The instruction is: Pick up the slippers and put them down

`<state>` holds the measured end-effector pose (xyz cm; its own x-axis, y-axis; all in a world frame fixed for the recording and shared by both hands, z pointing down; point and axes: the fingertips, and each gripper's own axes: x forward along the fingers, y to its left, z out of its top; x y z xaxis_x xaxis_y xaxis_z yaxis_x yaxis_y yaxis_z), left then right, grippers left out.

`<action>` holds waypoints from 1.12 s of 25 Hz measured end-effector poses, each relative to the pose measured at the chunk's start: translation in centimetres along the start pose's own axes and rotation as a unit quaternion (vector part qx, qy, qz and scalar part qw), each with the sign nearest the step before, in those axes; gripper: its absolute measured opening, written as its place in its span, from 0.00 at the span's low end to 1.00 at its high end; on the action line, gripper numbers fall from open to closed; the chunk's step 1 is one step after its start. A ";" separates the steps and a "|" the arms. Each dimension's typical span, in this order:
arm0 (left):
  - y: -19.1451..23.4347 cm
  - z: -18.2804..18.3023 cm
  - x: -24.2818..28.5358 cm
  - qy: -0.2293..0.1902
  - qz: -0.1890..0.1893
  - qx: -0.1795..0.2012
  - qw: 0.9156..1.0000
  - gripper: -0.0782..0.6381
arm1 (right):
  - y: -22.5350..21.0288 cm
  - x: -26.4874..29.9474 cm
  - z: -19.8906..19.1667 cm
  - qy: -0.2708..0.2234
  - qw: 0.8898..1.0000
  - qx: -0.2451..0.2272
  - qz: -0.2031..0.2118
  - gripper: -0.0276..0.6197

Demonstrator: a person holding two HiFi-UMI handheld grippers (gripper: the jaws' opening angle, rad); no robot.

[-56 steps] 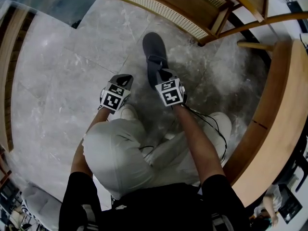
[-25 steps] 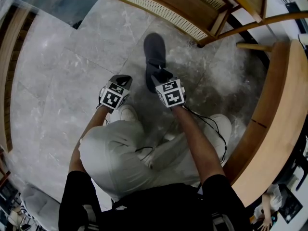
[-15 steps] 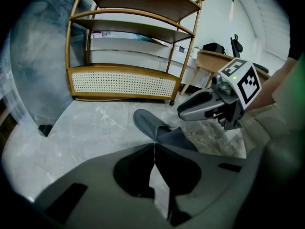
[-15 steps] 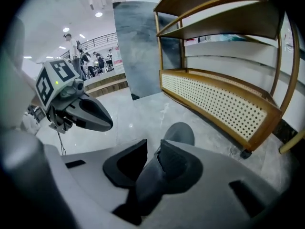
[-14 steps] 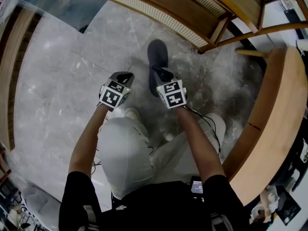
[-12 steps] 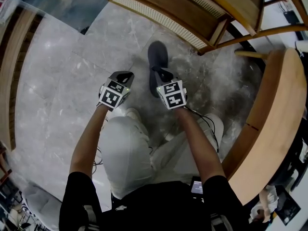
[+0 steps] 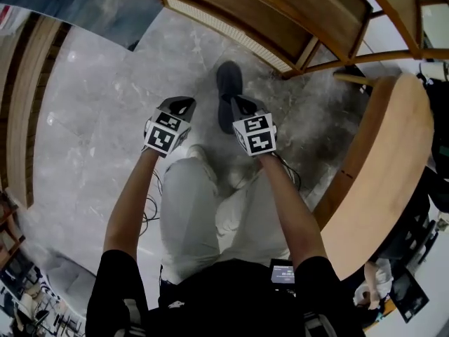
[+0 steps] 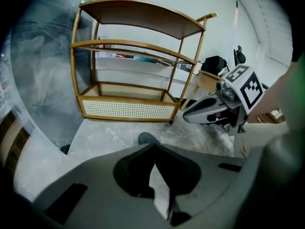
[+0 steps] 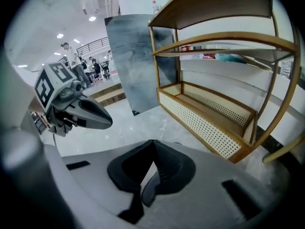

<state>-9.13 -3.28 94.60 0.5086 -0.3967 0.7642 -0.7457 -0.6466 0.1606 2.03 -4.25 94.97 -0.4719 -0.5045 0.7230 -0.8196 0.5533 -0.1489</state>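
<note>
Floor (image 7: 84, 118): grey marbled stone slabs; it carries everything noted below.
Shelf unit (image 7: 280, 20): open wooden frame with curved tiers and a pale woven-cane front along its lowest tier. It stands on the floor at the far side, and small items on its middle tier are too small to identify.
Table (image 7: 379, 174): curved light-wood top on the person's right, clear of both tools.
Person (image 7: 189, 216): standing in pale trousers and a black top, both forearms held out over the floor.
Slipper (image 7: 228, 83): one dark grey slipper, lying flat on the floor between the person's feet and the shelf unit. In the head view it sits just beyond the right tool's tips. Nothing grips it.
Right gripper (image 9: 153, 143): jaws have just been closing and the tips now meet. Nothing is between them, and it is held above the floor.
Left gripper (image 8: 153, 147): jaw tips together, nothing clamped. It is raised beside the right gripper, apart from it, with the slipper's toe showing just past its tips.
Second slipper: not seen in any view.
</note>
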 end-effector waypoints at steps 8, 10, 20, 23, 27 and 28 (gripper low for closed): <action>-2.9 8.2 -10.7 0.004 -0.011 -0.026 1.000 0.12 | 1.0 -10.8 8.7 -0.009 0.999 0.030 -0.015 0.04; -3.7 10.4 -13.5 0.000 -0.011 -0.028 1.000 0.12 | 1.7 -13.9 11.0 -0.012 0.999 0.032 -0.016 0.04; -7.0 21.9 -26.7 -0.047 0.002 -0.031 0.998 0.12 | 4.6 -28.4 23.4 -0.042 0.998 0.025 -0.028 0.04; -8.3 24.8 -30.6 -0.062 0.005 -0.037 0.997 0.12 | 5.4 -32.4 26.5 -0.053 0.998 0.022 -0.031 0.04; -10.3 28.3 -36.0 -0.079 0.008 -0.051 0.996 0.12 | 6.5 -37.5 30.0 -0.070 0.997 0.021 -0.033 0.04; -10.7 29.0 -37.1 -0.084 0.012 -0.054 0.995 0.12 | 6.8 -38.7 30.6 -0.073 0.997 0.020 -0.034 0.04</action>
<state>-7.56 -0.50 46.43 0.5487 -0.5206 0.6541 -0.7954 -0.5661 0.2167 4.79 -1.29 45.35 -0.4552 -0.6318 0.6274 -0.8617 0.4901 -0.1318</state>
